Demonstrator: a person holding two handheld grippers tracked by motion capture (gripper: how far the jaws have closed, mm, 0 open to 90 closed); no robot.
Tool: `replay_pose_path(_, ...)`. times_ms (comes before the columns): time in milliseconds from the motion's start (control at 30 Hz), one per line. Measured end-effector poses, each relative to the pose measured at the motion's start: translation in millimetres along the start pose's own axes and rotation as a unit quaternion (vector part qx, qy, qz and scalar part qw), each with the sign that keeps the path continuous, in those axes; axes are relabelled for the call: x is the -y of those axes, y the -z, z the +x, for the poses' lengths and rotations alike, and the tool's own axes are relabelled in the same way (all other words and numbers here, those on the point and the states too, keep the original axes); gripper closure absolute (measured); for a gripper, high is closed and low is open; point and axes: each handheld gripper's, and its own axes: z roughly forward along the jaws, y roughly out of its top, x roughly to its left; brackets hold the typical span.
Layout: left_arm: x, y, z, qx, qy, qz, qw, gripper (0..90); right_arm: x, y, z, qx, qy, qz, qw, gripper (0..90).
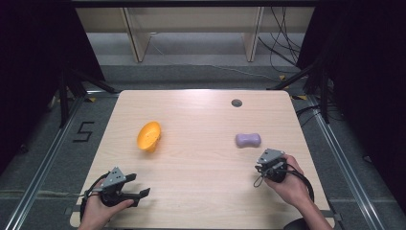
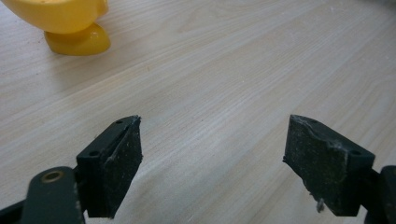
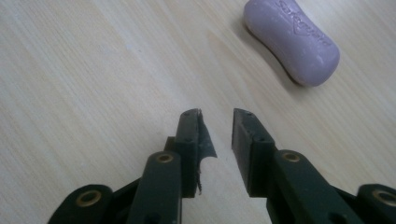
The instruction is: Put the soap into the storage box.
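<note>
A yellow bowl (image 1: pixel 149 136) lies tipped on its side on the left half of the wooden table (image 1: pixel 201 115). In the left gripper view the yellow bowl (image 2: pixel 70 23) sits at the top left, well beyond the jaws. My left gripper (image 1: pixel 139 185) rests near the table's front left corner, open wide with nothing between its pads (image 2: pixel 215 123). A purple bar of soap (image 1: pixel 248 140) lies right of centre. My right gripper (image 1: pixel 262 168) sits just short of it; its jaws (image 3: pixel 216 114) stand a narrow gap apart, empty, with the soap (image 3: pixel 292 42) ahead to the upper right.
A small grey round grommet (image 1: pixel 236 102) is set in the table near its far edge. Black stands and cables flank the table on both sides. A "5" (image 1: pixel 84 131) is marked on the floor to the left.
</note>
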Motion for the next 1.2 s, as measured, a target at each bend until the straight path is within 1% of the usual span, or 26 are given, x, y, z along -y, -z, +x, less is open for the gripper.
replay_pose_path(67,-0.3,-0.1,0.5,-0.001,-0.004,0.006,1.0000,18.3,1.2,-1.2,-2.2,-0.006,-0.007,-0.002,1.0000,69.5)
replay_pose_path(133,-0.1,-1.2,0.1,0.002,0.002,0.001,1.0000,18.3,0.9,-0.5,-3.0,-0.003,-0.003,0.000,1.0000,68.3)
replay_pose_path(267,0.5,0.2,0.8,-0.002,0.004,0.003,1.0000,18.4,0.6,-4.8,-7.2,-0.015,0.002,0.004,0.9999,62.6)
replay_pose_path(333,0.4,0.6,0.5,0.001,0.005,0.002,1.0000,18.5,-0.2,-7.1,-9.6,-0.016,0.012,0.007,0.9998,58.8)
replay_pose_path(433,0.3,-0.4,0.3,0.001,0.002,0.005,1.0000,18.6,-6.6,-13.4,-22.8,-0.012,0.052,0.006,0.9985,52.6)
replay_pose_path(467,0.3,-0.4,0.0,0.001,0.001,0.004,1.0000,18.6,-9.5,-15.5,-27.7,-0.017,0.043,0.017,0.9988,50.3)
replay_pose_path(500,0.7,-0.7,-1.3,0.002,0.010,0.004,0.9999,18.6,-11.7,-16.9,-31.2,-0.015,0.051,0.018,0.9984,48.9)
replay_pose_path(533,0.7,-0.7,-1.3,0.002,0.010,0.004,0.9999,18.7,-11.7,-16.9,-31.2,-0.015,0.051,0.018,0.9984,48.9)
replay_pose_path(567,0.6,-0.1,-2.0,-0.002,0.011,0.003,0.9999,18.7,-20.2,-21.4,-42.5,-0.020,0.063,0.037,0.9972,44.4)
replay_pose_path(600,0.6,-0.1,-2.0,-0.002,0.011,0.003,0.9999,18.7,-23.4,-23.0,-46.8,-0.022,0.071,0.040,0.9964,44.0)
replay_pose_path(633,0.6,0.5,0.4,-0.002,-0.003,0.007,1.0000,18.7,-29.8,-25.0,-54.0,-0.026,0.081,0.045,0.9954,42.1)
replay_pose_path(667,0.9,0.7,0.6,-0.001,-0.001,0.007,1.0000,18.7,-29.8,-25.0,-54.0,-0.026,0.081,0.045,0.9954,42.1)
replay_pose_path(700,1.3,0.3,0.9,0.003,0.000,0.004,1.0000,18.7,-35.2,-26.8,-59.5,-0.032,0.086,0.049,0.9946,40.5)
replay_pose_path(733,1.3,0.1,0.6,0.002,0.002,0.004,1.0000,18.7,-45.9,-31.1,-71.0,-0.039,0.103,0.058,0.9922,38.6)
replay_pose_path(767,1.3,0.1,0.7,0.002,0.001,0.004,1.0000,18.7,-45.9,-31.1,-71.0,-0.039,0.103,0.058,0.9922,38.6)
replay_pose_path(800,1.0,0.4,0.2,0.000,0.000,0.007,1.0000,18.7,-56.9,-35.8,-80.9,-0.049,0.125,0.065,0.9888,37.0)
replay_pose_path(867,1.3,-0.4,-1.2,0.002,0.007,0.002,1.0000,18.7,-66.7,-40.4,-88.4,-0.061,0.143,0.073,0.9852,35.1)
replay_pose_path(900,0.8,-0.1,-0.9,0.003,0.000,0.003,1.0000,18.7,-66.7,-40.4,-88.4,-0.061,0.143,0.073,0.9852,35.1)
replay_pose_path(933,0.9,0.1,-0.6,0.003,-0.001,0.006,1.0000,18.7,-78.1,-45.8,-95.0,-0.072,0.166,0.082,0.9801,35.1)
replay_pose_path(1000,1.3,0.1,-0.2,0.001,-0.001,0.003,1.0000,18.7,-85.6,-50.8,-99.3,-0.084,0.179,0.094,0.9758,34.9)
replay_pose_path(1033,1.6,-0.1,-1.7,0.000,0.012,0.003,0.9999,18.7,-89.4,-53.8,-101.4,-0.088,0.187,0.101,0.9731,34.9)
replay_pose_path(1067,1.6,-0.1,-1.7,0.000,0.012,0.003,0.9999,18.7,-92.7,-56.9,-102.7,-0.093,0.194,0.111,0.9704,35.0)
replay_pose_path(1100,1.3,0.7,-0.7,0.001,0.003,0.005,1.0000,18.7,-96.5,-61.2,-105.9,-0.093,0.217,0.120,0.9643,35.0)
replay_pose_path(1133,1.7,0.8,-0.9,0.004,0.008,0.006,0.9999,18.7,-98.8,-64.5,-105.9,-0.100,0.221,0.128,0.9617,35.1)
replay_pose_path(1167,1.8,1.0,-1.1,0.003,0.008,0.006,0.9999,18.7,-98.8,-64.5,-105.9,-0.100,0.221,0.128,0.9617,35.1)
replay_pose_path(1200,2.1,1.1,-1.0,0.000,0.008,0.004,1.0000,18.7,-102.8,-70.0,-105.0,-0.109,0.223,0.141,0.9584,36.7)
